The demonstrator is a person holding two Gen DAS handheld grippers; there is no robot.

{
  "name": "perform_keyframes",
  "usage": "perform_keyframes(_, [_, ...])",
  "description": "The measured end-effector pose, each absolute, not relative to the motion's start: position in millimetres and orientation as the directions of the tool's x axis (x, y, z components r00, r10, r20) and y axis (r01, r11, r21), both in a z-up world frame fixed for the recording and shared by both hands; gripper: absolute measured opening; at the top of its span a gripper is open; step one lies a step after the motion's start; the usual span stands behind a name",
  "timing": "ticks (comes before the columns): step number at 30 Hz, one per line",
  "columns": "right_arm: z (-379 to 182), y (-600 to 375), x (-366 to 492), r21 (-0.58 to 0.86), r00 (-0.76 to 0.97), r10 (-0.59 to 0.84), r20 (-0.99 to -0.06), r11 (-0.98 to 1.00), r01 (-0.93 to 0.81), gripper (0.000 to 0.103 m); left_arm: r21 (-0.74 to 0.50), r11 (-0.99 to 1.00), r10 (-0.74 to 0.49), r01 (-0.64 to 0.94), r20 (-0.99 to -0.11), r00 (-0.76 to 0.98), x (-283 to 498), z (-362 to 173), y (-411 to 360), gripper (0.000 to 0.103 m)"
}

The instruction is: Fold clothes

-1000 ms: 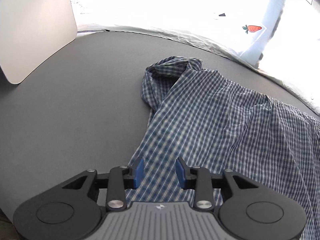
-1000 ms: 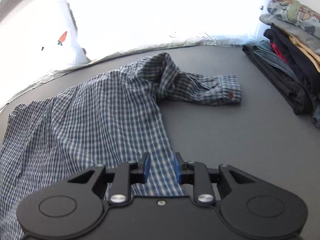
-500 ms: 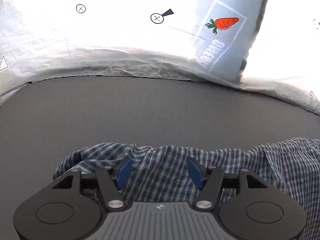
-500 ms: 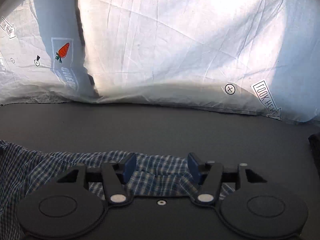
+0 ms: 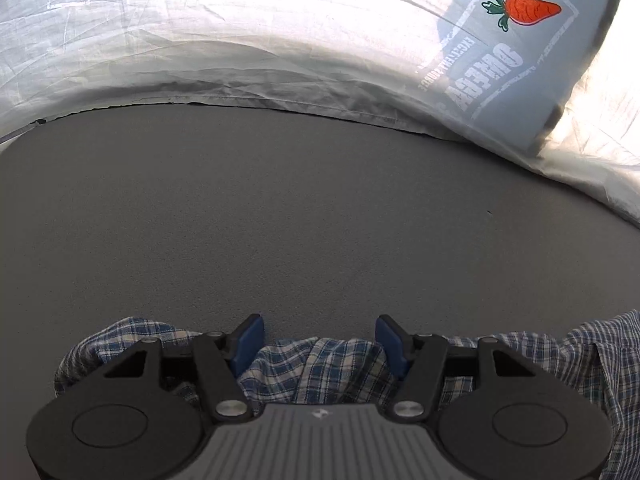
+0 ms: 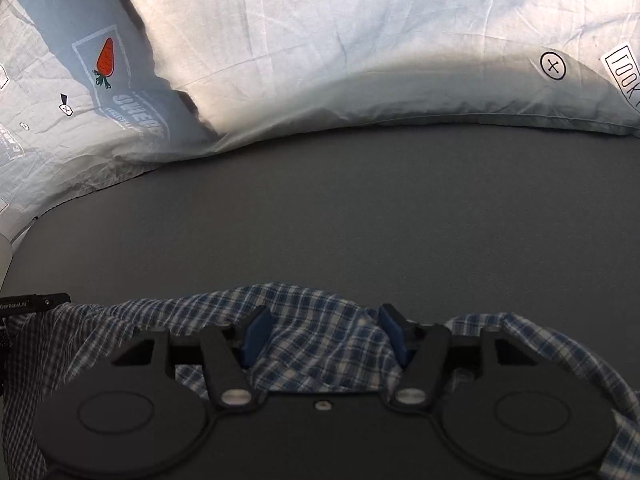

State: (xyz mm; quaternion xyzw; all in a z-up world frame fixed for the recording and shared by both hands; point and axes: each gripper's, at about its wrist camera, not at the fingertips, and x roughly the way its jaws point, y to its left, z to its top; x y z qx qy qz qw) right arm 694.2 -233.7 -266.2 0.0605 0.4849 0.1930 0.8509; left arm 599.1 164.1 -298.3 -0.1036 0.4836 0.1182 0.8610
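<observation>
A blue and white checked shirt (image 5: 320, 368) lies bunched on the dark grey table (image 5: 300, 220), right under both grippers. My left gripper (image 5: 320, 338) is open, its blue pads wide apart, with the shirt's edge lying between them. In the right wrist view the same shirt (image 6: 320, 344) shows in folds, and my right gripper (image 6: 325, 328) is open over it, cloth between the pads but not pinched. Most of the shirt is hidden below the gripper bodies.
A white printed sheet with a carrot picture (image 5: 520, 10) hangs along the table's far edge; it also shows in the right wrist view (image 6: 105, 60). The tip of the other gripper (image 6: 32, 303) shows at the left edge.
Both grippers have opened wide and tipped forward from looking down on the spread shirt to facing the back sheet. The shirt now lies bunched under them, close to the pads.
</observation>
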Motion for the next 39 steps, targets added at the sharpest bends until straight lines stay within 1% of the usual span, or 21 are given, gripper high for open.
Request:
perform_keyframes(1, [-265,-233,689,0.289,0.451,0.393,-0.801,0.914,-0.284,0.001,-0.054,0.951,0.108,-0.304,-0.863,0.494,594,-298,163,0.063])
perform_keyframes(4, [-252,-235,663,0.28,0.503,0.403,-0.764,0.911,-0.304,0.001,-0.049,0.948,0.114,-0.315,-0.87,0.479,576,-294,163,0.063])
perform_keyframes(7, [-226,-239,624,0.269,0.565,0.414,-0.713,0.907,-0.324,0.001,-0.084,0.93,0.102,-0.358,-0.876,0.472,552,-284,167,0.063])
perform_keyframes(11, [-183,-253,549,0.339,0.597,0.521,-0.61,0.853,-0.398,0.001,-0.073,0.918,0.122,-0.39,-0.884,0.451,513,-270,155,0.063])
perform_keyframes(13, [-172,-253,506,0.337,0.576,0.529,-0.624,0.846,-0.412,0.001,-0.084,0.911,0.115,-0.405,-0.889,0.444,487,-265,144,0.063])
perform_keyframes(15, [-176,-253,465,0.317,0.548,0.504,-0.668,0.859,-0.403,0.001,-0.083,0.906,0.116,-0.414,-0.894,0.433,460,-263,132,0.063])
perform_keyframes(19, [-218,-263,405,0.314,0.46,0.425,-0.78,0.901,-0.301,0.001,-0.052,0.905,0.124,-0.422,-0.916,0.38,407,-270,111,0.063])
perform_keyframes(22, [-236,-269,383,0.317,0.403,0.395,-0.825,0.916,-0.247,0.002,-0.029,0.905,0.143,-0.424,-0.919,0.368,377,-280,100,0.063])
perform_keyframes(23, [-237,-271,379,0.322,0.392,0.394,-0.831,0.916,-0.238,0.002,-0.023,0.908,0.152,-0.419,-0.913,0.378,371,-279,96,0.063])
perform_keyframes(26, [-222,-273,380,0.333,0.422,0.412,-0.808,0.909,-0.25,0.005,-0.001,0.916,0.167,-0.401,-0.909,0.383,365,-275,92,0.063])
perform_keyframes(28, [-208,-277,385,0.358,0.464,0.434,-0.772,0.901,-0.247,0.014,-0.009,0.914,0.165,-0.405,-0.905,0.392,365,-268,94,0.063])
perform_keyframes(29, [-202,-280,387,0.37,0.485,0.444,-0.753,0.896,-0.246,0.018,-0.023,0.912,0.159,-0.411,-0.901,0.403,365,-264,96,0.063])
perform_keyframes(30, [-195,-282,388,0.384,0.505,0.455,-0.733,0.891,-0.244,0.024,-0.043,0.91,0.148,-0.412,-0.895,0.421,365,-258,97,0.063])
perform_keyframes(31, [-190,-285,389,0.411,0.526,0.469,-0.71,0.882,-0.232,0.027,-0.066,0.911,0.134,-0.408,-0.886,0.443,365,-252,99,0.063])
perform_keyframes(32, [-186,-287,391,0.452,0.543,0.492,-0.68,0.865,-0.218,0.028,-0.088,0.911,0.121,-0.402,-0.877,0.465,364,-245,100,0.063])
perform_keyframes(33, [-183,-289,394,0.495,0.561,0.515,-0.648,0.845,-0.203,0.031,-0.103,0.914,0.112,-0.393,-0.867,0.486,365,-238,100,0.063])
perform_keyframes(34, [-183,-290,400,0.546,0.579,0.539,-0.611,0.817,-0.184,0.039,-0.112,0.916,0.106,-0.385,-0.858,0.503,366,-231,100,0.064])
perform_keyframes(35, [-184,-289,406,0.576,0.589,0.547,-0.594,0.801,-0.164,0.043,-0.119,0.918,0.101,-0.377,-0.851,0.515,368,-226,100,0.064])
perform_keyframes(37, [-191,-284,420,0.583,0.587,0.536,-0.607,0.802,-0.13,0.046,-0.132,0.922,0.09,-0.364,-0.841,0.533,372,-218,102,0.064])
perform_keyframes(39, [-204,-274,437,0.55,0.566,0.496,-0.659,0.831,-0.087,0.046,-0.138,0.924,0.083,-0.357,-0.838,0.539,376,-216,101,0.065])
